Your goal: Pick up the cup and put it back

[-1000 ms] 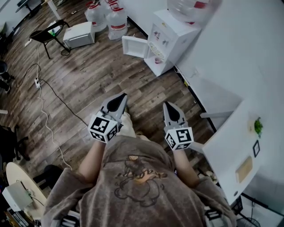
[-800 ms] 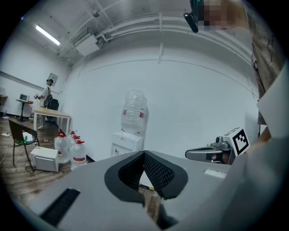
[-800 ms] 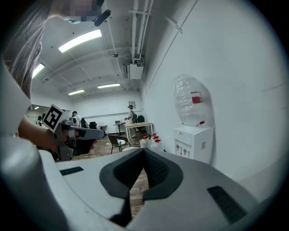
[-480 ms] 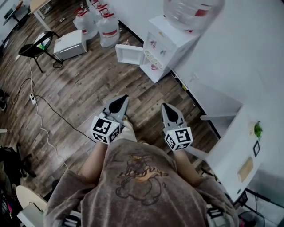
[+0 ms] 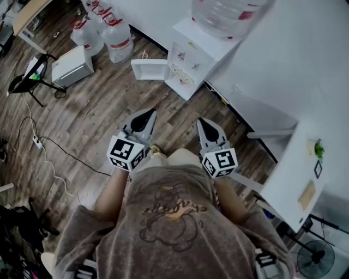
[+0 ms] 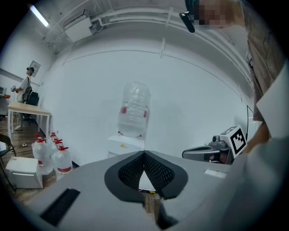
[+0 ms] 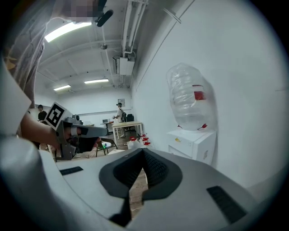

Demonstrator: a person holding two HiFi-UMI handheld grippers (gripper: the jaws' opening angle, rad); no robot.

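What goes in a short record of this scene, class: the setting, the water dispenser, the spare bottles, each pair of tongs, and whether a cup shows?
Setting: wood-plank floor beside a white wall
Dispenser: white box-shaped water dispenser against the wall, clear plastic bottle on top
Spare bottles: clear red-capped water jugs standing on the floor by the wall
Left tongs: shut, nothing between them
Right tongs: shut, nothing between them
Cup: none visible in any view
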